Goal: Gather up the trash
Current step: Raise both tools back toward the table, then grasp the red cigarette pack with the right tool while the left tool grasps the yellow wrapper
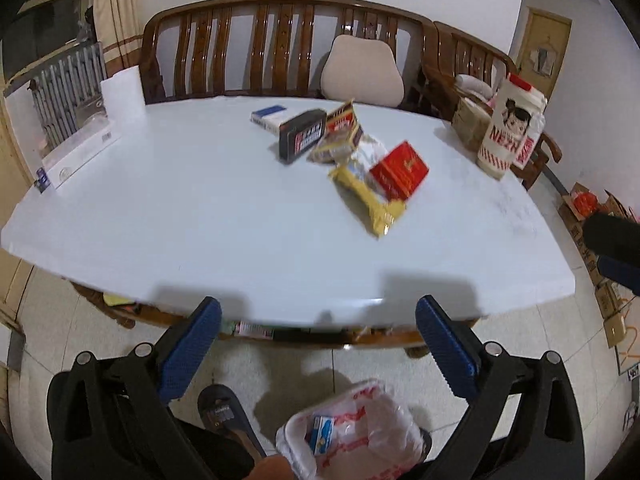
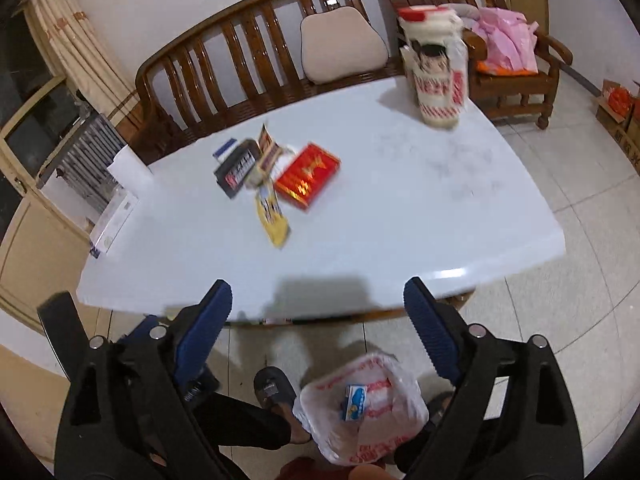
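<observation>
A heap of trash lies on the white table (image 1: 192,216): a red box (image 1: 398,174), a yellow wrapper (image 1: 372,204), a black box (image 1: 302,140), a crumpled snack packet (image 1: 340,132) and a blue-and-white box (image 1: 269,115). My left gripper (image 1: 320,344) hangs open and empty off the table's near edge. On the floor below it stands a bin lined with a printed plastic bag (image 1: 360,440), with a small blue-and-white carton (image 1: 322,434) inside. My right gripper (image 2: 318,320) is also open and empty above the same bin (image 2: 384,432) and carton (image 2: 355,402). The red box (image 2: 308,178) and yellow wrapper (image 2: 274,216) show here too.
A tall white bag with red print (image 2: 436,76) stands at the table's far right corner. A wooden bench (image 1: 280,40) with a beige cushion (image 1: 362,70) runs behind the table. A person's slippered foot (image 2: 274,394) rests beside the bin. Cardboard boxes (image 1: 608,304) sit on the floor at right.
</observation>
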### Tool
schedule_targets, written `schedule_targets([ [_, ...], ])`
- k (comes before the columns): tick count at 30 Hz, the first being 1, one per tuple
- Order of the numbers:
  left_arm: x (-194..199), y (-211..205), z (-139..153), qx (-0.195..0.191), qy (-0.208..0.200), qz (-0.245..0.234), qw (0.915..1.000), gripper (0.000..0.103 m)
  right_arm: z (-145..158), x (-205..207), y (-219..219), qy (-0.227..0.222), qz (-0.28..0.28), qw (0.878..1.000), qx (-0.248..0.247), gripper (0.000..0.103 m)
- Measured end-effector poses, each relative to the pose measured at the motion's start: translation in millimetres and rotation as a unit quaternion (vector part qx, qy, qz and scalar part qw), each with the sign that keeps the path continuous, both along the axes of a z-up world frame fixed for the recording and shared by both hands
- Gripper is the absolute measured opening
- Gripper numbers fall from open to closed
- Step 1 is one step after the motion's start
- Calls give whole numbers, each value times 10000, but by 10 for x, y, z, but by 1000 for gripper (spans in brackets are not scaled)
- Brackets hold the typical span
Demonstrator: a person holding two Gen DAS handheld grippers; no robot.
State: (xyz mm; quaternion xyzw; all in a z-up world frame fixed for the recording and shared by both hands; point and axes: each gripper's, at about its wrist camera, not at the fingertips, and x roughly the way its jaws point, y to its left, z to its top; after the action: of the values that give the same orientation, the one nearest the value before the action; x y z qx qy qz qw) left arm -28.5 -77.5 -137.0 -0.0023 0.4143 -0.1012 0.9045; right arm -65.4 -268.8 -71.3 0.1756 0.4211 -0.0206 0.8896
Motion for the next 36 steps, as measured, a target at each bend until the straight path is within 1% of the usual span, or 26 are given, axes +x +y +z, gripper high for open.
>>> schedule_targets([
  [2, 128, -51, 40, 22, -31, 9, 10000, 95, 103, 165, 20, -8, 9, 10000, -65, 86],
  [8, 481, -137, 64, 99, -28, 132, 9999, 95, 272, 642, -9, 77, -122, 9999, 16, 86],
  [11, 645, -165, 45, 34, 29, 185, 9998, 95, 254, 854, -24, 223, -133, 9996, 118, 87],
  [14, 788, -214, -3, -37, 172, 144, 9997, 95, 211, 1104, -39, 396, -178, 9988, 215, 87],
  [21, 972, -329, -144, -216, 348, -16, 9992, 95, -30, 1593, -79, 846, -148, 9960, 256, 87],
  [23, 1033, -356, -213, -332, 419, -53, 9986, 95, -121, 1690, -103, 970, -128, 9946, 338, 87],
  [32, 1263, -484, -426, -386, 559, -77, 9977, 95, -558, 2099, -202, 1447, -105, 9862, 792, 87],
  [36, 1351, -512, -486, -439, 657, -62, 9969, 95, -733, 2256, -235, 1622, -148, 9827, 879, 87],
])
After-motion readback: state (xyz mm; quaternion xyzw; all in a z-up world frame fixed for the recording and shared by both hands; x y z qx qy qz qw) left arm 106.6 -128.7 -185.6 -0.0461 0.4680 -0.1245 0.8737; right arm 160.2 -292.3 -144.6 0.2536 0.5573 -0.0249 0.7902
